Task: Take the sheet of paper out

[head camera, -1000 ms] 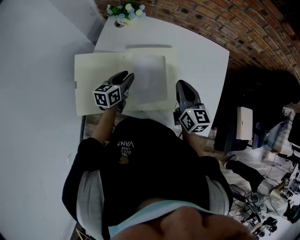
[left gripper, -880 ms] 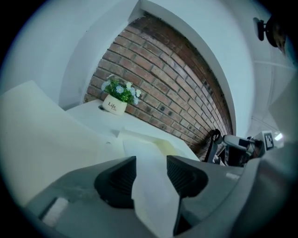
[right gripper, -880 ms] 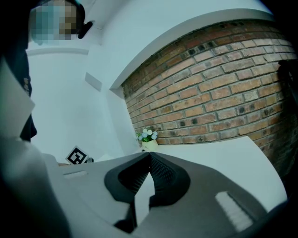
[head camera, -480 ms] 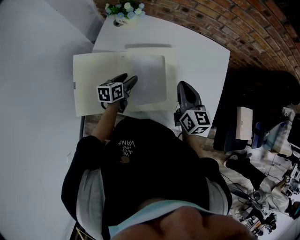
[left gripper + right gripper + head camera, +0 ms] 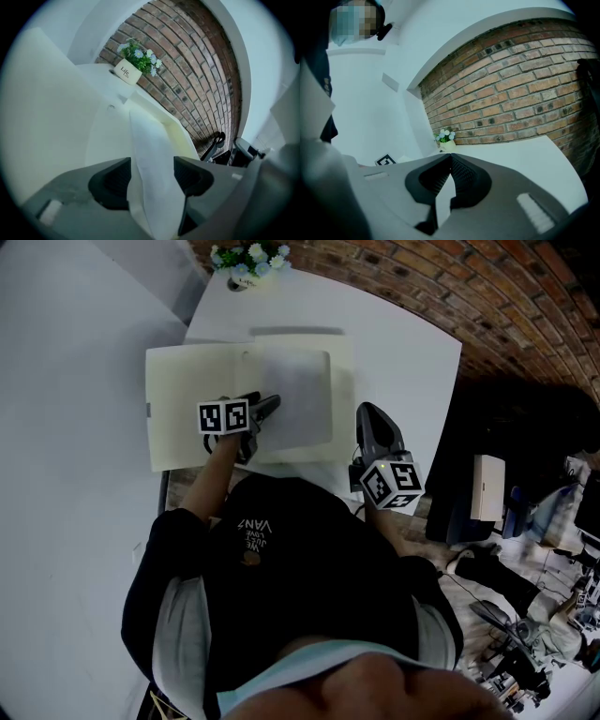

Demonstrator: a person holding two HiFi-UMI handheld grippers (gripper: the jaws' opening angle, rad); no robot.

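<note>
**A:** What's different from a second ago?

**B:** The left gripper [image 5: 262,411] has rolled until its marker cube faces squarely up, and it has dipped toward the open folder [image 5: 183,399]. Its jaws were half closed then. They are opening and already stand wide.

**A:** Around anything?

**B:** Around the sheet of paper [image 5: 298,395]. In the left gripper view the sheet's edge rises between the two pads, nearer the pad on that view's left (neither pad presses on it, as far as I can see).

**A:** So the sheet isn't out.

**B:** No. It lies where it lay, on the folder's right half, on the white surface [image 5: 403,343]. I read this as lining up for a pinch, not letting go after the job. Closing here should catch the edge.

**A:** And the other one?

**B:** The right gripper [image 5: 367,418] is clenched shut, just beside the folder's near right corner. I can't make out anything held in it.
</note>
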